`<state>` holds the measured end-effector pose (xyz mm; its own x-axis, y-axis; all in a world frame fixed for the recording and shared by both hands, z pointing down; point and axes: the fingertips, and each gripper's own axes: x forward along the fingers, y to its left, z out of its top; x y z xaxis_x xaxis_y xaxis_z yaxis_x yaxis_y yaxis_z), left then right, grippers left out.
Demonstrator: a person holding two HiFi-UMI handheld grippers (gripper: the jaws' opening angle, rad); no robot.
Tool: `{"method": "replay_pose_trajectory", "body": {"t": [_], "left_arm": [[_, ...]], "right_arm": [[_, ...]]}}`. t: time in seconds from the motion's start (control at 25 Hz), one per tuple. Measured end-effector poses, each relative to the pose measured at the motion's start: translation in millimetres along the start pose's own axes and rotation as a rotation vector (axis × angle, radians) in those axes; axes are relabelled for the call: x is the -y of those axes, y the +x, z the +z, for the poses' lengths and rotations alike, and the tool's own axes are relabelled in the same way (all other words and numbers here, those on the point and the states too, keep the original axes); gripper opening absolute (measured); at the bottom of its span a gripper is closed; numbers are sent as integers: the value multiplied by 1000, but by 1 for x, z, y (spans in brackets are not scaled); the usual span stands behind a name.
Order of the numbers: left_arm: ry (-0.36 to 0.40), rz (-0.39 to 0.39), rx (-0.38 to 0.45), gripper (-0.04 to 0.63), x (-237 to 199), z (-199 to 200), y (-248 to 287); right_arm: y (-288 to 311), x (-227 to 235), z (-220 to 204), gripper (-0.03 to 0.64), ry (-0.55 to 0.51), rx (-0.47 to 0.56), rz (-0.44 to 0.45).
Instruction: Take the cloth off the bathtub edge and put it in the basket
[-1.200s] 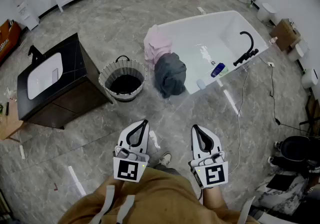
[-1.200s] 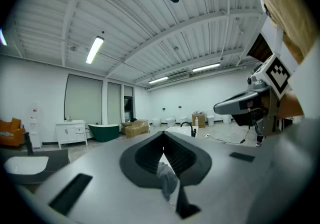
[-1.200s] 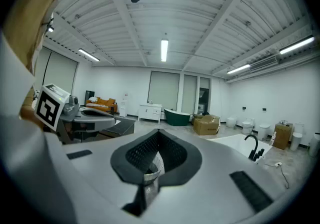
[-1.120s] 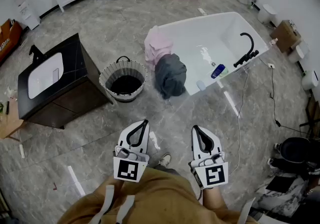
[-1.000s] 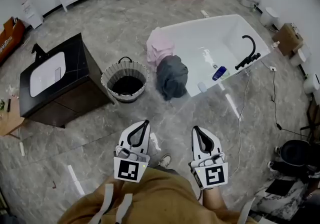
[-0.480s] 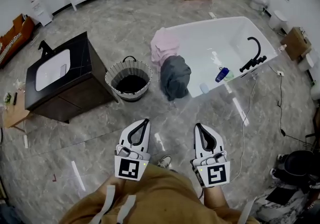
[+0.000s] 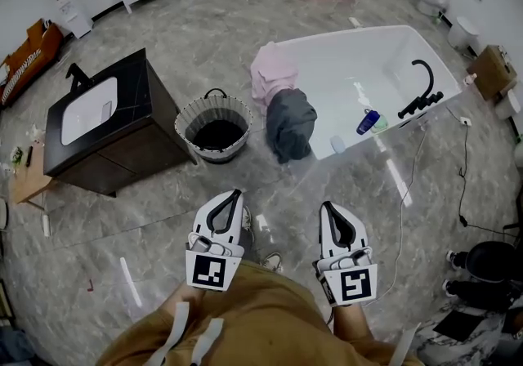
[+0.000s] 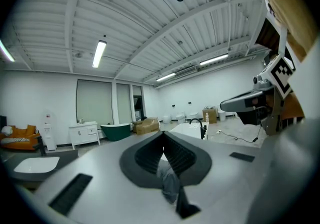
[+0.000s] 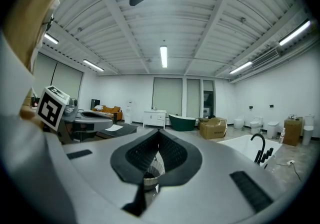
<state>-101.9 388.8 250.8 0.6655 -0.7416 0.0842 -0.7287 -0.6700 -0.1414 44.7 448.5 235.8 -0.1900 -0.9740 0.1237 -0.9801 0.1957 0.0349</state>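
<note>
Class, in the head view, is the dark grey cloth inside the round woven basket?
No, the dark grey cloth hangs on the white bathtub, beside the round woven basket.

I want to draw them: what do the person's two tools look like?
The left tool and right tool are white and pointed like leaves, with black ribbed pads inside. Each carries a cube with black-and-white square markers. The person wears mustard-brown clothes.

Grey cloth (image 7: 290, 121), pink cloth (image 7: 272, 72), white bathtub (image 7: 335, 36), striped basket (image 7: 214, 152)
</note>
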Motion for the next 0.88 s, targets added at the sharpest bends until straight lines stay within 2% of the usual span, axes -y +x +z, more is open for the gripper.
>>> {"method": "replay_pose_trajectory", "body": {"t": [0.16,0.4,0.64,0.88], "left_arm": [[-13,-16,-9,6,-10,-11,25],[-16,-95,-3,6,-26,-22,86],[-44,-122,6,6,-78,-21,160],[-39,-172,31,6,-120,-15,215]], "right_arm": [[22,11,2,5,-10,22,-11],[68,41,-3,5,-21,-4,-62],[150,68,19,5,-41,-16,-85],[213,79,38,5,-52,-11,-115]]}}
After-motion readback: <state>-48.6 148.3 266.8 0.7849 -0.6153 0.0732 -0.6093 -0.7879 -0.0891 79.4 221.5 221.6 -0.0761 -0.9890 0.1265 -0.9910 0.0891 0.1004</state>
